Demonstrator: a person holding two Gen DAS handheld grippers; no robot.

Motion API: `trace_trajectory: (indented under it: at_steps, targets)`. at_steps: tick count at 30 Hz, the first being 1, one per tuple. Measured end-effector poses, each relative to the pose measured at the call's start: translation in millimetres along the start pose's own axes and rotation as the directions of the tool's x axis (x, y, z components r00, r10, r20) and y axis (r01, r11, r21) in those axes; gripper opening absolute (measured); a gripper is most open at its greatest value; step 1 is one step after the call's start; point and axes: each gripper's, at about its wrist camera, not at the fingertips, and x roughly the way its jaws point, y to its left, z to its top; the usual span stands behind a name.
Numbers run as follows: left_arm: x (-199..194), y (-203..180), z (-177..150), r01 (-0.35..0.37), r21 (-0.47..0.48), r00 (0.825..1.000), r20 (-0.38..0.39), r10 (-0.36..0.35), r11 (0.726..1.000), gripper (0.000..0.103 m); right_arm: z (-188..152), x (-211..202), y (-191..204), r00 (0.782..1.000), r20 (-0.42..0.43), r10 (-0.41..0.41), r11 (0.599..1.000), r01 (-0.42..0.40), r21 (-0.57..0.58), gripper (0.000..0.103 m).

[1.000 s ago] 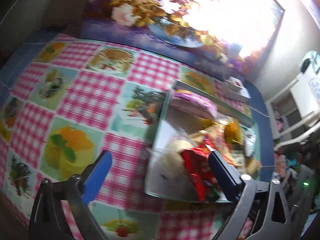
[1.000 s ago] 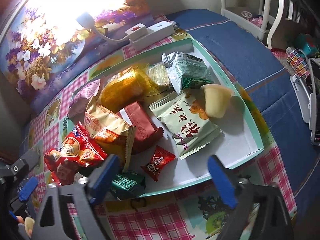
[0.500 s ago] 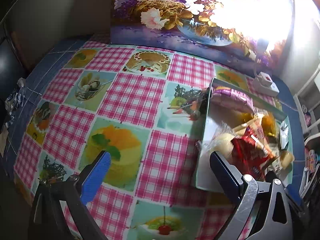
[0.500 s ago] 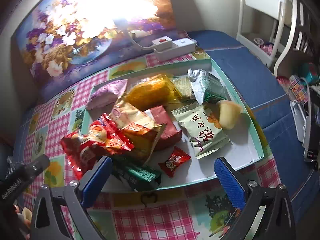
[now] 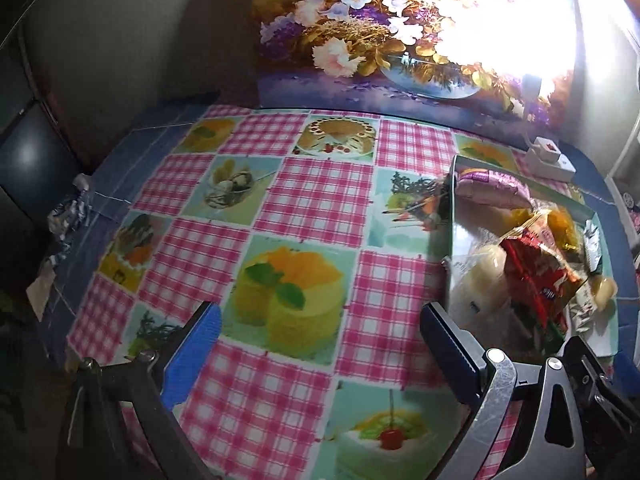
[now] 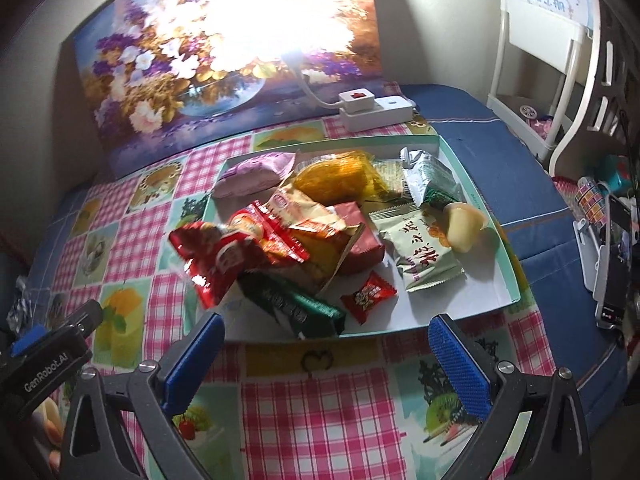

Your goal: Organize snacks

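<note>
Though near — snack tray (image 6: 514,280) beyond right hand-held gripper (image 6: 326,364)

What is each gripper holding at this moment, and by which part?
Nothing is held. The left gripper is open over the tablecloth, and the right gripper is open in front of the snack tray.

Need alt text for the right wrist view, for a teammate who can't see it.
A shallow tray piled with wrapped snacks sits on a pink checked tablecloth, with the open, empty right gripper hovering at its near edge. A red snack bag overhangs the tray's left side; a flower painting stands behind.
</note>
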Motion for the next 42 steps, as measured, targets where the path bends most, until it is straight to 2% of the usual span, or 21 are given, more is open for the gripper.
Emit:
trace_trajectory:
  at_steps: [4, 8, 13, 27, 42]
  targets:
    - [-2.7, 4.2, -6.3, -0.012, 0.014, 1.0, -0.002, 0.012, 1.0, 0.099, -7.1, -5.3, 6.1, 1.0, 0.006, 0.001, 1.0, -0.001, -0.029, 0.103]
    - [-2.7, 5.5, -13.6, -0.054, 0.042, 0.998, -0.007, 0.055, 0.998, 0.099, -8.9, -10.5, 10.1, 1.0, 0.021, 0.006, 0.999, -0.005, -0.05, 0.103]
    - [-3.5, 12.7, -15.5, -0.06, 0.017, 0.998, -0.019, 0.061, 0.998, 0.099, -9.0, -15.9, 10.2, 0.999, 0.041, 0.004, 0.999, -0.002, -0.047, 0.103]
    - [-3.5, 13.1, -14.2, -0.032, 0.015, 0.999, -0.017, 0.033, 0.999, 0.099, -8.1, -16.3, 5.7, 0.999, 0.047, 0.012, 1.0, -0.011, -0.019, 0.103]
    - [-0.6, 13.1, -12.5, -0.024, 0.02, 0.999, -0.027, 0.024, 1.0, 0.099, -7.8, -14.4, 9.7, 0.999, 0.039, 0.019, 0.999, -0.017, -0.039, 0.103]
